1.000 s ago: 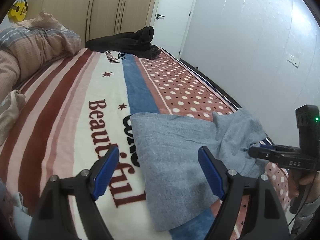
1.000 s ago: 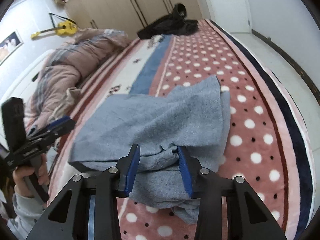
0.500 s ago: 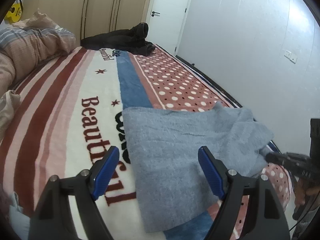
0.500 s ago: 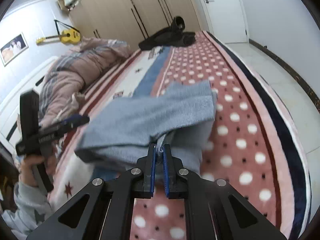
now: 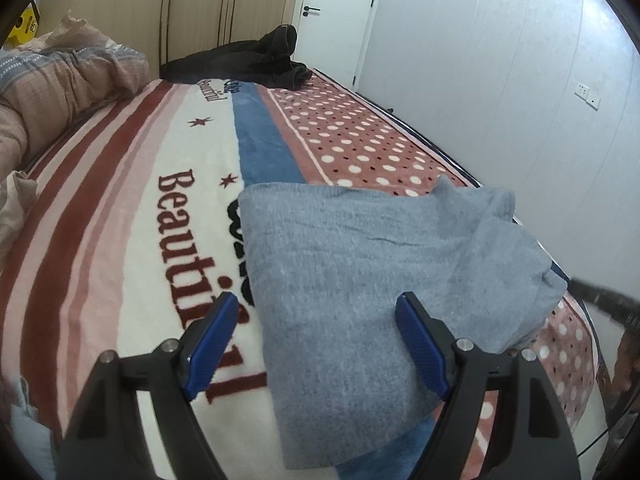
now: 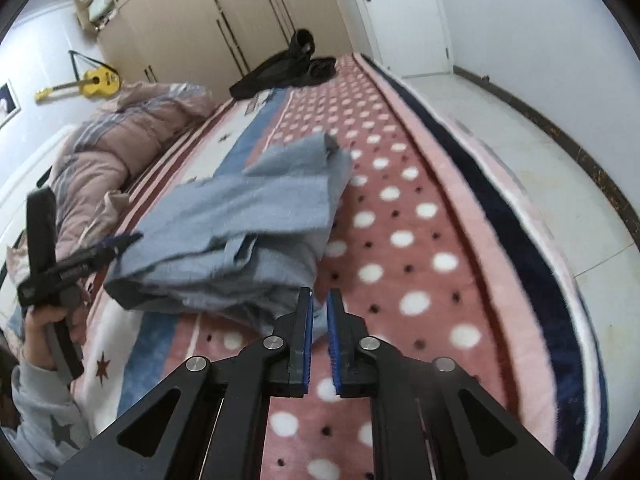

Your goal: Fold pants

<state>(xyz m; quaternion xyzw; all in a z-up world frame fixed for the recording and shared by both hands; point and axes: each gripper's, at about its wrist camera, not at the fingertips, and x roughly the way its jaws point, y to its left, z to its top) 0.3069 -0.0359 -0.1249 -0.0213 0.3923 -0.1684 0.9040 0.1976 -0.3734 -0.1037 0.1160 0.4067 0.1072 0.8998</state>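
Observation:
The grey pants (image 5: pixel 360 280) lie folded over on the patterned bed blanket (image 5: pixel 132 216); they also show in the right wrist view (image 6: pixel 240 232). My left gripper (image 5: pixel 320 344) is open and empty, hovering over the near end of the pants. My right gripper (image 6: pixel 319 330) is nearly closed on a bit of grey fabric at the pants' near edge, with a thin gap between the blue pads. The right gripper's tip shows at the right edge of the left wrist view (image 5: pixel 600 300). The left gripper shows at the left of the right wrist view (image 6: pixel 76 264).
Dark clothes (image 5: pixel 248 60) lie at the far end of the bed. A bundled pink striped quilt (image 6: pixel 120 148) lies along the left side. Wardrobes (image 6: pixel 240 12), a door (image 5: pixel 336 16) and a yellow guitar (image 6: pixel 96 80) are behind. Tiled floor (image 6: pixel 520 140) runs beside the bed.
My right gripper closed onto the pants' edge and pulled it back toward me, lifting the layers. My left gripper stayed open and drifted slightly nearer over the pants.

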